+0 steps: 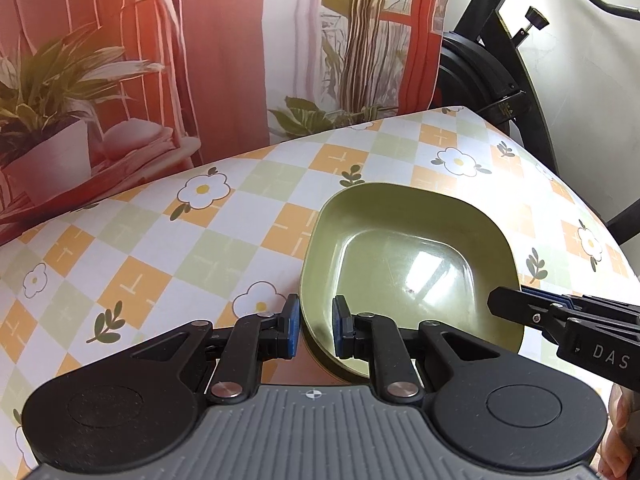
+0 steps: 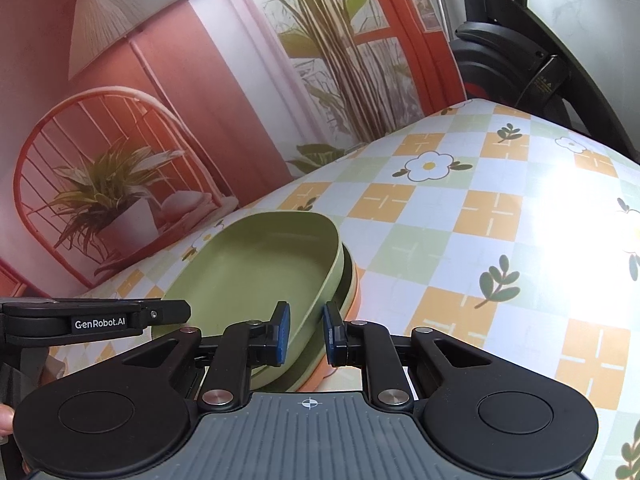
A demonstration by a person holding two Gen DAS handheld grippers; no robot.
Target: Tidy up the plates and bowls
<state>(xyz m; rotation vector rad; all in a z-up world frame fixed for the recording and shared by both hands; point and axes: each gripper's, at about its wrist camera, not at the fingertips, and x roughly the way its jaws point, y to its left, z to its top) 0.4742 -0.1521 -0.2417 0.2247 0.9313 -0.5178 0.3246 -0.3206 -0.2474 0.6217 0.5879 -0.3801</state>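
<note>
Already stacked: green bowl (image 1: 404, 264) nested on a paler dish and an orange plate (image 2: 340, 364), all sitting on the desk (image 1: 160, 240). Left tool (image 1: 315, 328) straddling the bowl's near rim, jaws apart, not clamped. Right tool (image 2: 305, 332) likewise agape astride the bowl's right rim. Probably nearly done; perhaps only squaring or moving the stack left.

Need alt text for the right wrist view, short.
The right gripper straddles the near rim of a green bowl, jaws open, blue pads either side. The bowl sits nested in a stack with an orange dish at the bottom, on a checked floral tablecloth. The left gripper enters from the left.
</note>
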